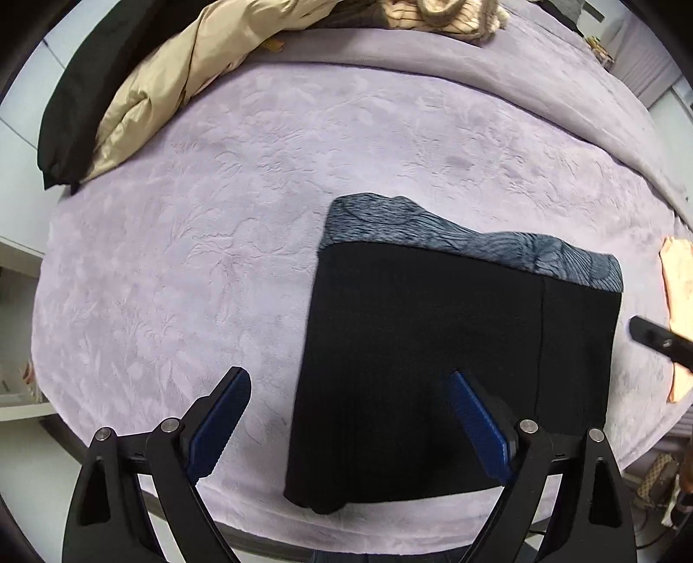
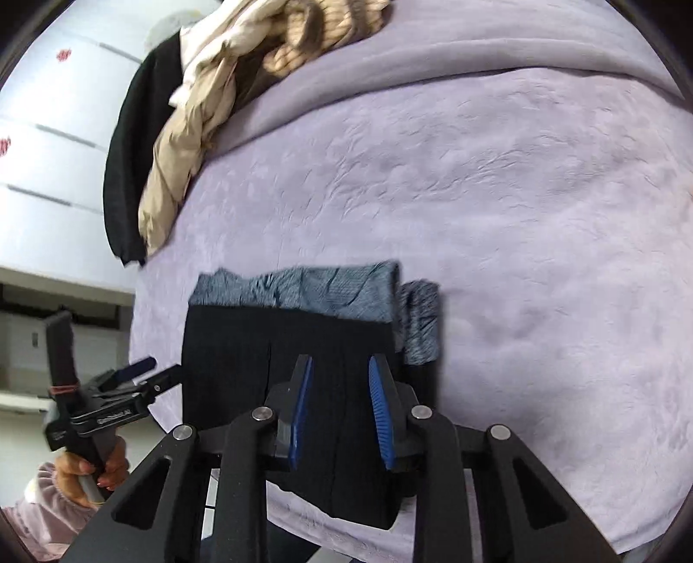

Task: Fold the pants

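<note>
The black pants lie folded into a compact rectangle near the front edge of the purple bedspread, with grey lining showing along the far edge. My left gripper is open above the pants' left edge, holding nothing. In the right wrist view the pants and grey lining lie below my right gripper, which is open with a moderate gap and empty. The left gripper shows at left there, held by a hand.
A pile of beige and black clothes lies at the bed's far left, more striped beige clothes at the back. A peach cloth lies at the right edge. White drawers stand left of the bed.
</note>
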Available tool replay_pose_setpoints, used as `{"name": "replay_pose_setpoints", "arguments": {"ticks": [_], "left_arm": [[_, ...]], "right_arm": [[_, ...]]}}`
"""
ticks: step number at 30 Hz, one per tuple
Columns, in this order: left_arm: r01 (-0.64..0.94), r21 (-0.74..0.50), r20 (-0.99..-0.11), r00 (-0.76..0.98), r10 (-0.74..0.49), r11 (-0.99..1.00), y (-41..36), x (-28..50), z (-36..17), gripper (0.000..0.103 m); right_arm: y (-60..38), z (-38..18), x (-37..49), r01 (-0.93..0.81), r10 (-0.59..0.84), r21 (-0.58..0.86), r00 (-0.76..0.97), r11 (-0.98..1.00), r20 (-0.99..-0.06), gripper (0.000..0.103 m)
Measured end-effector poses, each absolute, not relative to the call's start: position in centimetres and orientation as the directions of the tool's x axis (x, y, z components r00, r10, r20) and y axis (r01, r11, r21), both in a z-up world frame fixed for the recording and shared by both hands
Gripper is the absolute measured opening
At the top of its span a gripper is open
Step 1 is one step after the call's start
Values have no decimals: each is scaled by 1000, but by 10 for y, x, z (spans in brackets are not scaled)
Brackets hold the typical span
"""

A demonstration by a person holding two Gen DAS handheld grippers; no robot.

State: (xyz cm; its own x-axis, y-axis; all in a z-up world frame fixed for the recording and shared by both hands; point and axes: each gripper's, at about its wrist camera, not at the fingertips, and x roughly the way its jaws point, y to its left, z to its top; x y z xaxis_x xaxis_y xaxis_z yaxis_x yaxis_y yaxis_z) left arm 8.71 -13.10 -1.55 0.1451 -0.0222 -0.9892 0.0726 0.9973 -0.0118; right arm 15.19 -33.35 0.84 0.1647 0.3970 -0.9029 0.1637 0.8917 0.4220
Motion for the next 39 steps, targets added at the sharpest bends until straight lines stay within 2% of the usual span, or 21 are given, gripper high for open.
{"name": "replay_pose_setpoints", "arguments": {"ticks": [4, 7, 9, 10, 12, 19, 25, 27, 30, 34, 39], "left_arm": [[64, -17, -987, 159, -27, 998, -127, 74, -9, 94], [48, 14, -986, 168, 5, 999, -134, 61, -3, 94], [34, 38, -986, 163, 32, 999, -137, 58, -2, 103], [31, 40, -986, 165, 34, 999, -136, 54, -4, 103], [32, 47, -986, 161, 42, 998, -139, 46, 1, 103], [100, 80, -979, 193, 60, 992, -145, 29, 9, 103], [167, 81, -979, 196, 47, 983, -137, 14, 3, 103], [171, 84, -978, 202, 48, 982, -132, 8, 3, 103], [164, 59, -980, 198, 25, 985, -122, -1, 5, 103], [174, 55, -975, 220, 15, 983, -110, -9, 9, 103], [174, 54, -971, 240, 11, 983, -100, -12, 11, 103]], "right_arm": [[-315, -20, 131, 152, 344, 347, 48, 925, -938, 30], [-309, -30, 115, 147, 326, 327, 28, 934, -945, 32], [-311, -28, 108, 144, 344, 346, 39, 927, -938, 39], [-312, -27, 106, 144, 353, 355, 41, 924, -935, 41], [-313, -26, 103, 141, 348, 350, 39, 926, -937, 55], [-315, -16, 83, 213, 335, 343, 75, 915, -939, 59], [-305, 2, 58, 285, 283, 308, 125, 908, -951, 69], [-299, 9, 50, 292, 276, 307, 143, 906, -950, 79], [-287, 19, 42, 294, 242, 280, 159, 914, -957, 83], [-273, 37, 32, 294, 172, 231, 210, 927, -962, 102], [-257, 48, 26, 316, 112, 182, 227, 931, -967, 103]]}}
